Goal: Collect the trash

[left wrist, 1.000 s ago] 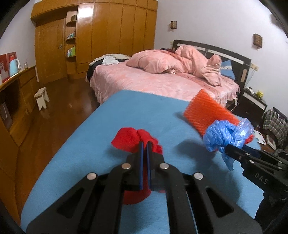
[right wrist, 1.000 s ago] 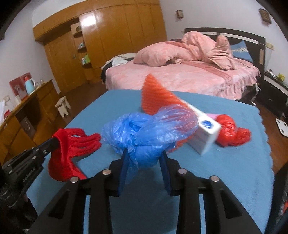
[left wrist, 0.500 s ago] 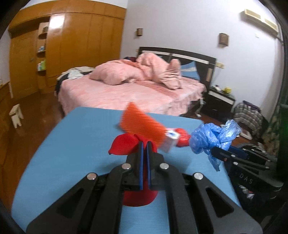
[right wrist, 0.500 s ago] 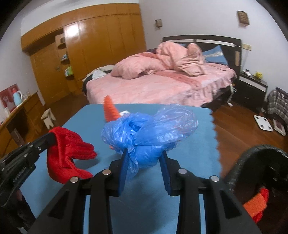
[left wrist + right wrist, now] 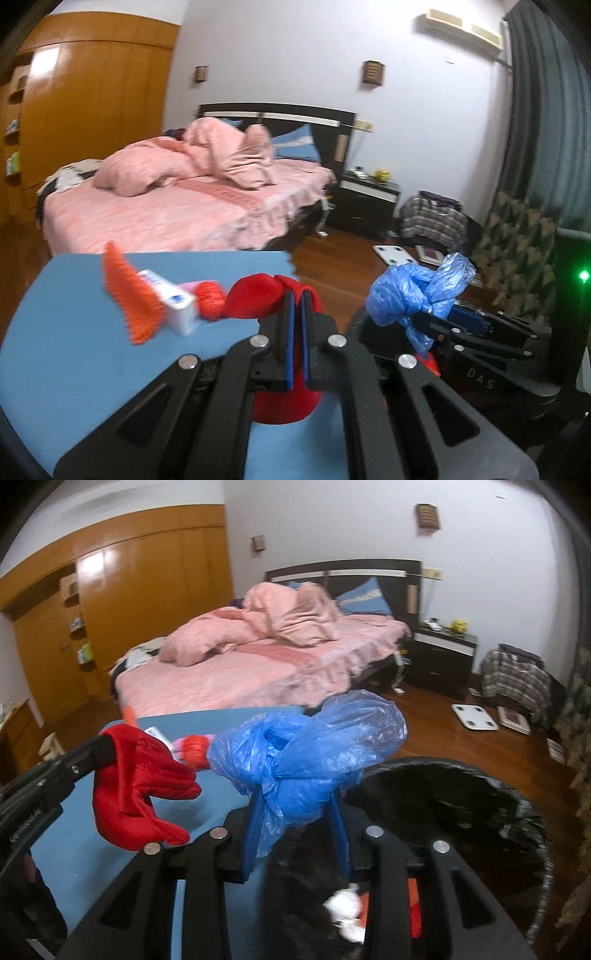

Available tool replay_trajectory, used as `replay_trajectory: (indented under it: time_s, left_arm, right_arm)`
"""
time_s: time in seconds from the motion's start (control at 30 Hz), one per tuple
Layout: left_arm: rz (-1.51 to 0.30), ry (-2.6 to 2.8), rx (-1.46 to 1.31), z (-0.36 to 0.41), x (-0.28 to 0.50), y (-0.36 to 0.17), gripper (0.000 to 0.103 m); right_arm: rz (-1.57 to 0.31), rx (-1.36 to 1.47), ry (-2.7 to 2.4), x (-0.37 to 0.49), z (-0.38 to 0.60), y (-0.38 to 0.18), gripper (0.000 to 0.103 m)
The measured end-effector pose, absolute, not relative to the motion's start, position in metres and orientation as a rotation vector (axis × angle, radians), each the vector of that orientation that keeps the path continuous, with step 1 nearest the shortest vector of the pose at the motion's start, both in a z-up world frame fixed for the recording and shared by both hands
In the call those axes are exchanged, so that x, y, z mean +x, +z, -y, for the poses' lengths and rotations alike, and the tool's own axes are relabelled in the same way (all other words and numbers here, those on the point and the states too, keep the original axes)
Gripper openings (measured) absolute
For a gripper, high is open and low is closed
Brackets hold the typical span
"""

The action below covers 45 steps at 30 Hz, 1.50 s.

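Trash is already in hand on both sides. The left gripper [image 5: 295, 299] has its fingers pressed together on a red cloth [image 5: 140, 786], and the right gripper [image 5: 295, 808] pinches a knotted blue plastic bag [image 5: 310, 753] between half-closed fingers. Both loads hang just beside the black bin [image 5: 517, 805], the blue bag at its rim, the red cloth a little farther off, over the edge of the blue table [image 5: 74, 332]. My reading is that the task is partly done: the bin holds some white and orange scraps [image 5: 347, 912], two pieces are about to be dropped, and more waits on the table well back from the bin, namely an orange mesh piece [image 5: 129, 295], a small white box [image 5: 173, 302] and a red crumpled bag [image 5: 210, 299].

The right wrist view looks down into the bin and shows its contents; the left wrist view gives only a dark sliver of it behind the two grippers. The left wrist view, in turn, shows the leftover table items plainly, which the right wrist view mostly hides behind the held cloth and bag.
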<state>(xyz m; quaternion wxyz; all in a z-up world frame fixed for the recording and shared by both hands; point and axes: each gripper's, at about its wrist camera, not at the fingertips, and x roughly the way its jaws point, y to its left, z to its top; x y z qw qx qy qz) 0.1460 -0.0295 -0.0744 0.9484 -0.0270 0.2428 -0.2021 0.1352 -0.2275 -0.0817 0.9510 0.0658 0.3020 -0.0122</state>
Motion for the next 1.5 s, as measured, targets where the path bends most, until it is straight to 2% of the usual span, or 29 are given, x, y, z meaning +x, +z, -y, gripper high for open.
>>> replay_trajectory:
  time_s: [0.43, 0.57, 0.6, 0.63, 0.7, 0.77, 0.83, 0.97, 1.13, 1.5]
  left_arm:
    - [-0.571, -0.626, -0.018, 0.133, 0.152, -0.101, 0.003]
    - [-0.601, -0.683, -0.016, 0.152, 0.154, -0.111, 0.007]
    - [-0.606, -0.685, -0.013, 0.154, 0.154, -0.114, 0.017]
    - [-0.610, -0.685, -0.013, 0.154, 0.154, -0.115, 0.038]
    - [-0.614, -0.675, -0.027, 0.148, 0.154, -0.120, 0.057]
    - [-0.624, -0.663, -0.028, 0.142, 0.155, -0.123, 0.063]
    - [-0.631, -0.631, -0.024, 0.129, 0.157, -0.128, 0.072]
    - [-0.626, -0.542, -0.002, 0.095, 0.161, -0.132, 0.078]
    - [-0.611, -0.394, 0.003, 0.038, 0.166, -0.133, 0.085]
    - [-0.612, -0.086, -0.017, -0.078, 0.195, -0.130, 0.087]
  right_arm:
    - [-0.643, 0.176, -0.222, 0.104, 0.326, -0.103, 0.035]
    - [-0.658, 0.176, -0.285, 0.099, 0.345, -0.111, 0.045]
    - [-0.666, 0.170, -0.300, 0.098, 0.346, -0.113, 0.057]
    - [-0.670, 0.165, -0.310, 0.097, 0.348, -0.115, 0.073]
    - [-0.669, 0.159, -0.333, 0.095, 0.350, -0.117, 0.082]
    - [-0.673, 0.161, -0.341, 0.093, 0.352, -0.121, 0.087]
    - [-0.672, 0.165, -0.346, 0.095, 0.354, -0.123, 0.093]
    - [-0.672, 0.154, -0.332, 0.098, 0.343, -0.123, 0.097]
    - [-0.664, 0.146, -0.274, 0.109, 0.318, -0.117, 0.097]
    - [-0.612, 0.141, -0.089, 0.175, 0.211, -0.105, 0.097]
